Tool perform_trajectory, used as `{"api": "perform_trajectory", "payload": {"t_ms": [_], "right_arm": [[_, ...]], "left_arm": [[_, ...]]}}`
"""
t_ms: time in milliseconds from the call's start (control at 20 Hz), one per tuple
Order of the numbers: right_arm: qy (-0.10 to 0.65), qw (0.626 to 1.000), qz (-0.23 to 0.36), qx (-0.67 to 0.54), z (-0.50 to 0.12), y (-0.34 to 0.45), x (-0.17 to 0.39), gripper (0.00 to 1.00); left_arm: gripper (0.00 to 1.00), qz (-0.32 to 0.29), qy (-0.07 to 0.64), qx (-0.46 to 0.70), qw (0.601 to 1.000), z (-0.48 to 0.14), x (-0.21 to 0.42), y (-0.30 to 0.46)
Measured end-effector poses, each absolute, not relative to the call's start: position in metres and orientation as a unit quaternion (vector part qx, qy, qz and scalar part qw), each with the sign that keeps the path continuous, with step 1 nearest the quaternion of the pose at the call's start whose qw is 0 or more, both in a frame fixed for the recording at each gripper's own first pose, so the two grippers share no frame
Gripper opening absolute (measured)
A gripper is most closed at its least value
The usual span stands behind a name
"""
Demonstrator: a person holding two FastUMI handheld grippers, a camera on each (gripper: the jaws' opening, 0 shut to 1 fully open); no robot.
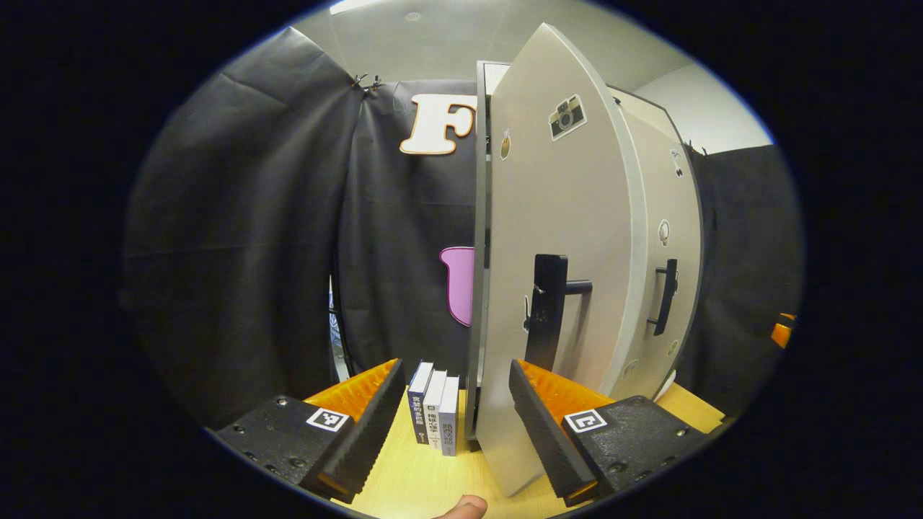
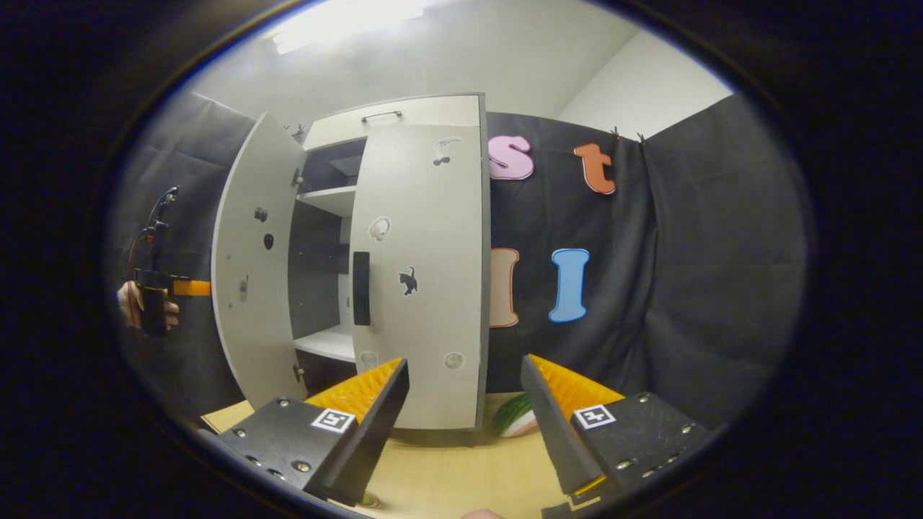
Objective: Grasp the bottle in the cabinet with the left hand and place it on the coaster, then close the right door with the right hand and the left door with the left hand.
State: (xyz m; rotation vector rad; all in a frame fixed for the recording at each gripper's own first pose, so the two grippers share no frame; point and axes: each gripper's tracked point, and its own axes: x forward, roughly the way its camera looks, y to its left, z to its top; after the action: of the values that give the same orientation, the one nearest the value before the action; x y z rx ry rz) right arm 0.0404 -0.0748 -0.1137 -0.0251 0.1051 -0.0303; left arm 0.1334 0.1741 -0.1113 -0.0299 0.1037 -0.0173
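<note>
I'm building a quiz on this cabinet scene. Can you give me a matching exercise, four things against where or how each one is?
Things:
1. left door
2. right door
3. books
4. left gripper

States:
A. standing upright on the table beside the cabinet
B. swung wide open
C. open, holding nothing
D. nearly shut, still ajar

Pairs: 1-B, 2-D, 3-A, 4-C

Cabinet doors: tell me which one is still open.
The left door is the open one, swung well out from the cabinet, whose shelves show behind it. The right door sits nearly shut, flat across the front.
</note>
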Motion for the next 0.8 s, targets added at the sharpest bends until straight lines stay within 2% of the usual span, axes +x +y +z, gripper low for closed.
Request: {"api": "perform_trajectory", "payload": {"t_ms": [50, 100, 150, 300, 350, 400, 500, 550, 600, 800], "right_arm": [[0.053, 0.998, -0.016, -0.01, -0.113, -0.076, 0.041, 0.95], [0.054, 0.998, -0.018, -0.01, -0.113, -0.077, 0.041, 0.95], [0.055, 0.998, -0.022, -0.011, -0.114, -0.079, 0.041, 0.95], [0.062, 0.997, -0.033, -0.01, -0.118, -0.083, 0.041, 0.92], [0.066, 0.997, -0.036, -0.009, -0.119, -0.082, 0.042, 0.92], [0.068, 0.997, -0.038, -0.009, -0.12, -0.082, 0.043, 0.92], [0.07, 0.997, -0.031, -0.013, -0.12, -0.078, 0.042, 0.92], [0.07, 0.997, -0.029, -0.016, -0.12, -0.075, 0.043, 0.95], [0.07, 0.997, -0.027, -0.019, -0.119, -0.075, 0.044, 0.95], [0.071, 0.997, -0.028, -0.015, -0.121, -0.073, 0.042, 0.95]], "left_arm": [[0.93, -0.008, 0.051, -0.014, 0.999, -0.111, 0.133, 0.174], [0.88, -0.01, 0.049, -0.015, 0.999, -0.111, 0.134, 0.172], [0.93, -0.011, 0.05, -0.019, 0.998, -0.112, 0.135, 0.171], [0.93, -0.02, 0.049, -0.029, 0.998, -0.113, 0.135, 0.162], [0.88, -0.024, 0.048, -0.031, 0.998, -0.112, 0.135, 0.159], [0.93, -0.026, 0.047, -0.034, 0.998, -0.113, 0.136, 0.157], [0.93, -0.027, 0.043, -0.047, 0.998, -0.113, 0.136, 0.153], [0.88, -0.028, 0.042, -0.053, 0.997, -0.112, 0.137, 0.15], [0.93, -0.031, 0.043, -0.056, 0.997, -0.113, 0.137, 0.147], [0.93, -0.038, 0.043, -0.049, 0.997, -0.113, 0.138, 0.141]]}}
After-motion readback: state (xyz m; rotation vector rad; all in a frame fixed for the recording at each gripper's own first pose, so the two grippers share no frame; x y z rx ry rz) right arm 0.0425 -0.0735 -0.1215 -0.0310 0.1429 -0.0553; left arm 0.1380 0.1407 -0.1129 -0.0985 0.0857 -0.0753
